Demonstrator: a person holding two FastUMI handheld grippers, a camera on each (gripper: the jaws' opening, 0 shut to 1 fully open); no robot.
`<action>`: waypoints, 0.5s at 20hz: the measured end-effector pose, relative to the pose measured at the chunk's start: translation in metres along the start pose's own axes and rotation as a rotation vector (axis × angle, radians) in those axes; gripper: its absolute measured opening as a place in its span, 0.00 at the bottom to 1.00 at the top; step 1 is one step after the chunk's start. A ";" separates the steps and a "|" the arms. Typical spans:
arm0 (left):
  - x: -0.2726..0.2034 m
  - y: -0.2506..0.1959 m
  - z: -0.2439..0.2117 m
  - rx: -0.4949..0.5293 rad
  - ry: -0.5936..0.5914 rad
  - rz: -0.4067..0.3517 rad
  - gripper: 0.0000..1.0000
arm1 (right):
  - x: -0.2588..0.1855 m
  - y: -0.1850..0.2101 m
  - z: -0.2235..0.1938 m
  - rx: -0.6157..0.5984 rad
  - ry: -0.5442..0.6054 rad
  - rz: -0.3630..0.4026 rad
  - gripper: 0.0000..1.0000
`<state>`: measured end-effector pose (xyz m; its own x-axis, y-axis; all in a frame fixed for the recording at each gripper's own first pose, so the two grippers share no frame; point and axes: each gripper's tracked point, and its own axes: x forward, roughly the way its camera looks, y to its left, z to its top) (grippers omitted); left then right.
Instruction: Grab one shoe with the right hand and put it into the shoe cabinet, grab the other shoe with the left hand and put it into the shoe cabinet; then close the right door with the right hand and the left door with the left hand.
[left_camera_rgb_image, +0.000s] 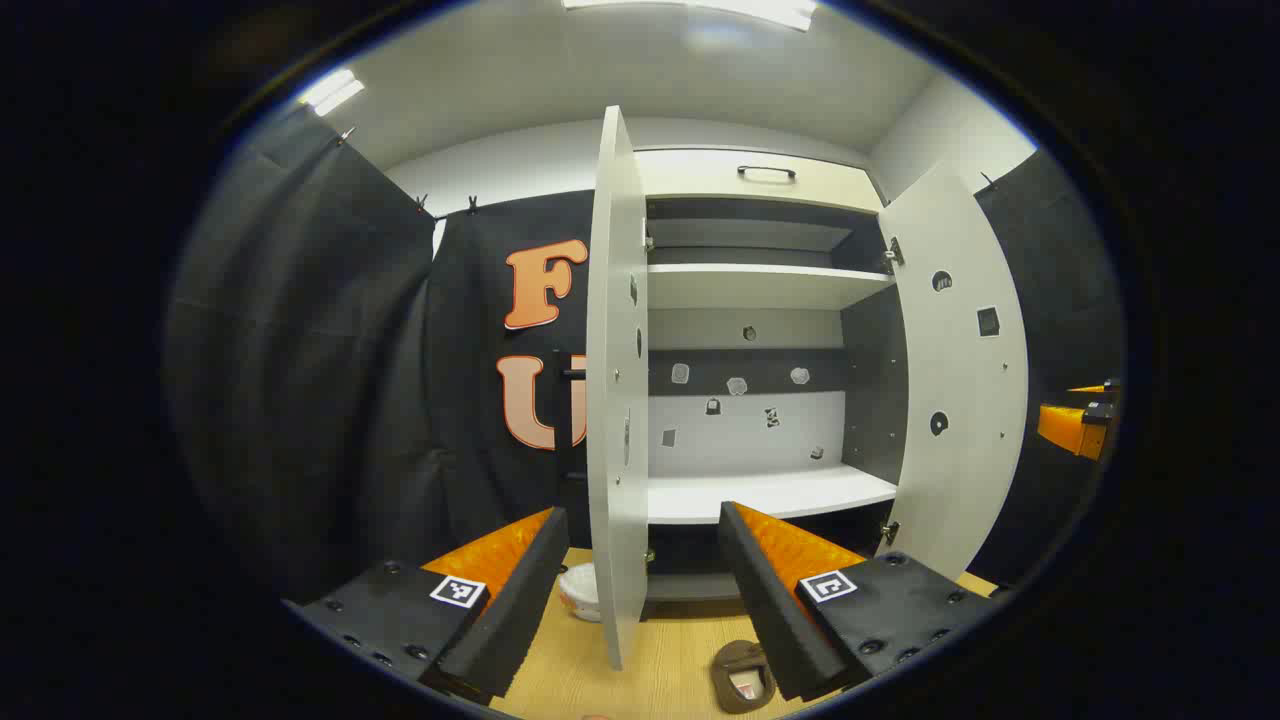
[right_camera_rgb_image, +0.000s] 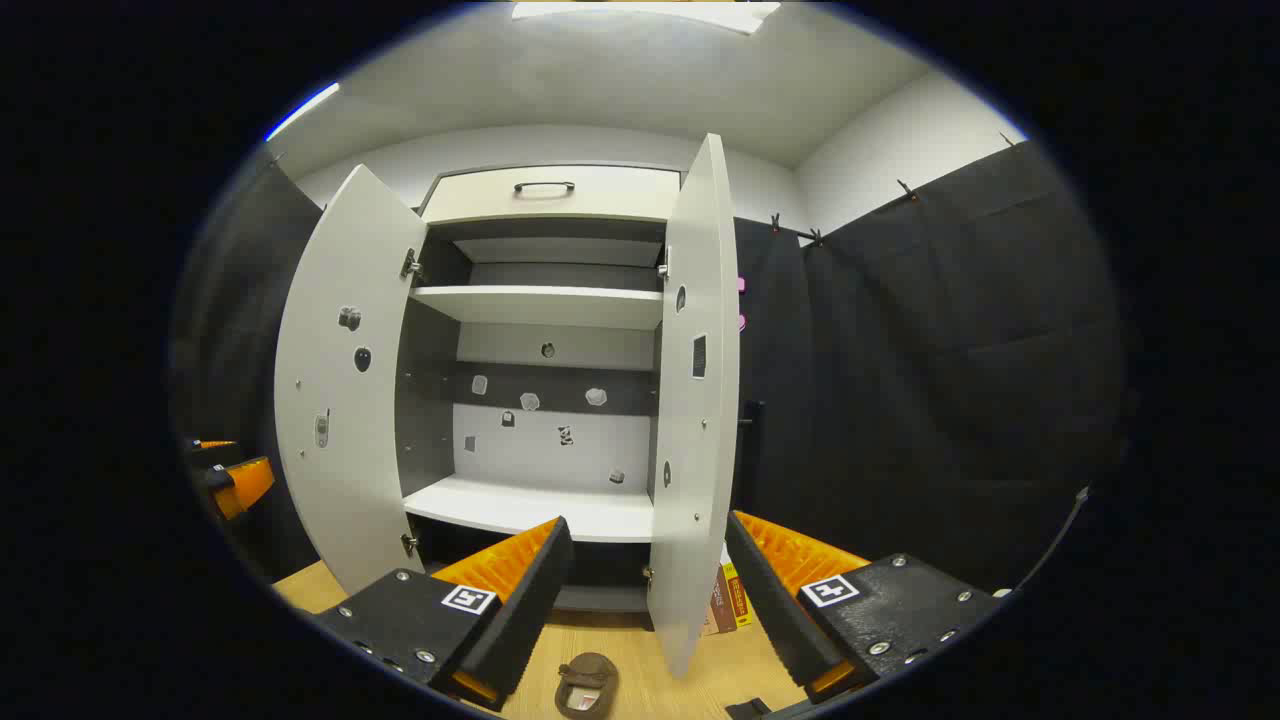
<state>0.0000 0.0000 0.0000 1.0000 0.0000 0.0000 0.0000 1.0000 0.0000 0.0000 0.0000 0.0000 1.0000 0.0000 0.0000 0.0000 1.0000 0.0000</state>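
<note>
Left gripper (left_camera_rgb_image: 640, 585): jaws held apart, nothing gripped. Right gripper (right_camera_rgb_image: 645, 590): jaws likewise apart and empty. Shoe cabinet (left_camera_rgb_image: 765, 290): 2 doors, left door (left_camera_rgb_image: 612, 400) and right door (left_camera_rgb_image: 955, 380), both seen swung open; the shelves are seen bare, with no shoe stored. Brown shoe (right_camera_rgb_image: 587, 685): seen on the wooden floor (right_camera_rgb_image: 640, 670) just before the cabinet. A white object (left_camera_rgb_image: 580, 590), possibly the other shoe, is glimpsed behind the left door. Progress is judged nil: both placements and both closings remain.
</note>
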 end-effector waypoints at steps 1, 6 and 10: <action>-0.001 0.000 -0.001 0.001 0.000 0.003 1.00 | 0.000 -0.001 0.000 0.001 -0.002 -0.002 0.95; 0.004 -0.005 -0.002 -0.003 0.006 -0.005 1.00 | 0.001 -0.002 -0.004 0.011 0.005 -0.002 0.95; 0.007 -0.005 -0.007 0.011 0.014 -0.003 0.99 | 0.004 0.001 -0.016 0.013 0.027 0.001 0.95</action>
<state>0.0068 -0.0046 -0.0075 0.9999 -0.0028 -0.0139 0.0029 0.9999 0.0108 0.0038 0.0007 -0.0156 0.9996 0.0010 -0.0265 -0.0007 0.9999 0.0133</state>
